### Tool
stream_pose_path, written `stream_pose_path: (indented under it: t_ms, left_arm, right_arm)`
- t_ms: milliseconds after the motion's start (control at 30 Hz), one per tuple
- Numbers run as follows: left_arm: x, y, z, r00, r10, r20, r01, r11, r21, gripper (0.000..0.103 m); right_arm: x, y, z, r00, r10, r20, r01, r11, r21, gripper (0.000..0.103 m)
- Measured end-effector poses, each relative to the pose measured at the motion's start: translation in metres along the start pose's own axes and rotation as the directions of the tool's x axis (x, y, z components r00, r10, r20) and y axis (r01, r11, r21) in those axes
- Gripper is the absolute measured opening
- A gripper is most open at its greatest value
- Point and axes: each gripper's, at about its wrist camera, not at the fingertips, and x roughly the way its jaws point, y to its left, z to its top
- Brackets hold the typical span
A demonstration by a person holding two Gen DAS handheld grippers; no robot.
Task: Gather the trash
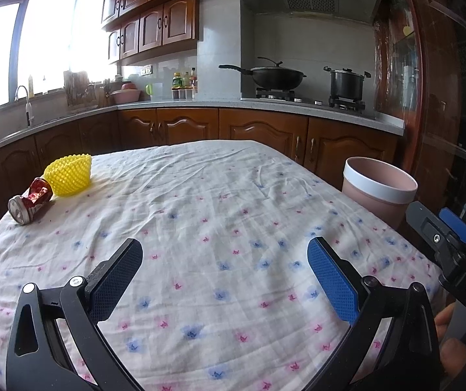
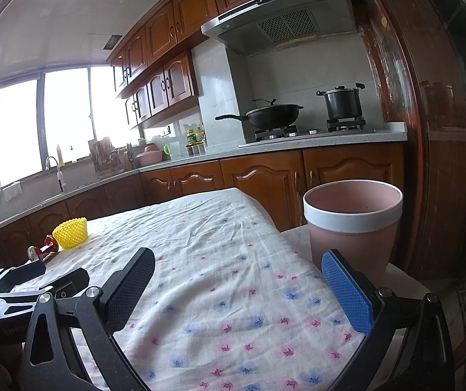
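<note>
A crushed red can lies on its side at the table's far left, touching a yellow foam fruit net. Both also show in the right wrist view, the can and the net. A pink bin with a white rim stands off the table's right edge; it also shows in the right wrist view. My left gripper is open and empty above the near middle of the table. My right gripper is open and empty, near the bin.
The table wears a white floral cloth. Behind it run wooden kitchen cabinets, a counter with a wok and a pot on the stove, and a sink at left. A dark glass door stands at right.
</note>
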Motion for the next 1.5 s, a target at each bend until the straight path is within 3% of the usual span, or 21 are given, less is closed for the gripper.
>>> stream_pose_path:
  t_ms: [1500]
  left_arm:
    - [0.0069,0.0009,-0.0027,1.000,-0.009,-0.015,0.009,1.000,0.003,0.103]
  right_arm:
    - [0.0004,0.0063,0.0000,1.000,0.000,-0.007,0.000,1.000,0.008,0.103]
